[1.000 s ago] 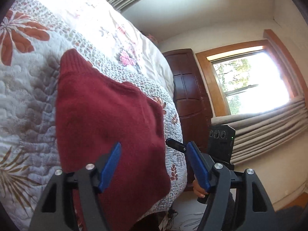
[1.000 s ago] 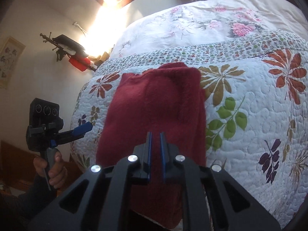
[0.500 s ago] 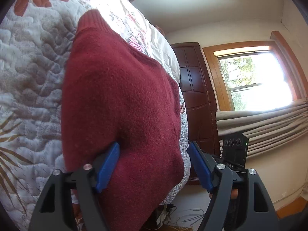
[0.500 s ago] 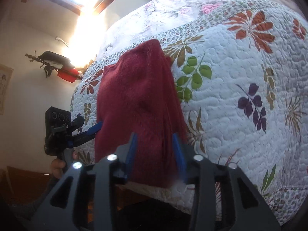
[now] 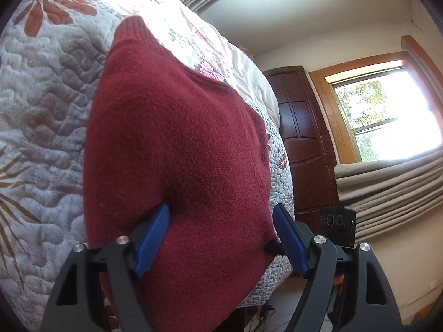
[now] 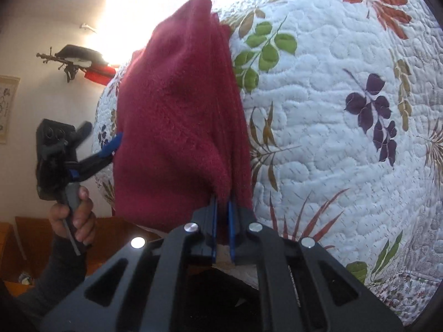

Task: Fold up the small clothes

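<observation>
On the floral quilt (image 6: 332, 110), right gripper (image 6: 222, 207) clamps the red sweater (image 5: 177, 152) hem; only the left view shows left gripper (image 5: 221, 221) gaping astride it at the bed's edge.

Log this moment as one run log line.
Fold small clothes | right gripper shut on red sweater edge | left gripper open around sweater | on quilt

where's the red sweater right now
The red sweater lies on the floral quilt at the bed's edge, filling the left wrist view between the open left gripper; the right gripper pinches its near right edge.
</observation>
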A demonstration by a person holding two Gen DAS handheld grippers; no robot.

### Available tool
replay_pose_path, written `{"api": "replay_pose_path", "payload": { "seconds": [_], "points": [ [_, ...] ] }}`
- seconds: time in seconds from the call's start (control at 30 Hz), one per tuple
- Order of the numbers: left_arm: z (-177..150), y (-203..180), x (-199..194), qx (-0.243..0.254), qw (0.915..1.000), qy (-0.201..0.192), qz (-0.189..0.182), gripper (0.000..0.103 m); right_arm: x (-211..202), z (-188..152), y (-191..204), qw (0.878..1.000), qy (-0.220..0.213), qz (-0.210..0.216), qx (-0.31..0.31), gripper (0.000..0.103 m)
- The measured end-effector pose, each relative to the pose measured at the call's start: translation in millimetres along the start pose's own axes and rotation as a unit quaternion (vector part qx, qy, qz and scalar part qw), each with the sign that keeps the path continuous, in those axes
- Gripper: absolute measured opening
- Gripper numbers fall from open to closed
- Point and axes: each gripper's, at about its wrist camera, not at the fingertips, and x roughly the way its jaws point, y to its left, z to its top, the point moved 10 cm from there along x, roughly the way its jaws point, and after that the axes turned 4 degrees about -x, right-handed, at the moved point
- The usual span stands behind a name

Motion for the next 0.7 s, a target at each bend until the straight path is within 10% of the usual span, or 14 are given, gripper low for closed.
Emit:
{"api": "replay_pose_path", "payload": {
  "seconds": [0.1, 0.23, 0.37, 0.43, 0.57, 0.7],
  "points": [
    [-10, -16, -43, 0.042, 0.9983, -0.04, 0.005, 0.077, -18, 7, 17, 1.0, -0.025, 0.007, -0.007, 0.023],
    [-56, -8, -54, 0.064, 0.9979, 0.007, 0.009, 0.077, -63, 21, 57, 0.993, -0.106, 0.003, -0.054, 0.024],
    [-82, 25, -34, 0.036, 0.998, 0.045, 0.025, 0.076, -15, 33, 72, 0.995, -0.057, -0.006, -0.086, 0.024],
    [-81, 35, -28, 0.024, 0.9983, 0.042, 0.031, 0.077, 15, 35, 44, 0.994, -0.031, -0.055, -0.088, 0.0],
    [-83, 26, -30, 0.03, 0.9977, 0.043, 0.042, 0.077, 0, 34, 30, 0.997, -0.062, -0.033, -0.041, 0.0],
    [-96, 8, -71, 0.043, 0.9927, 0.007, 0.112, 0.098, -57, 14, 44, 0.986, -0.12, -0.087, -0.07, 0.037]
  ]
}}
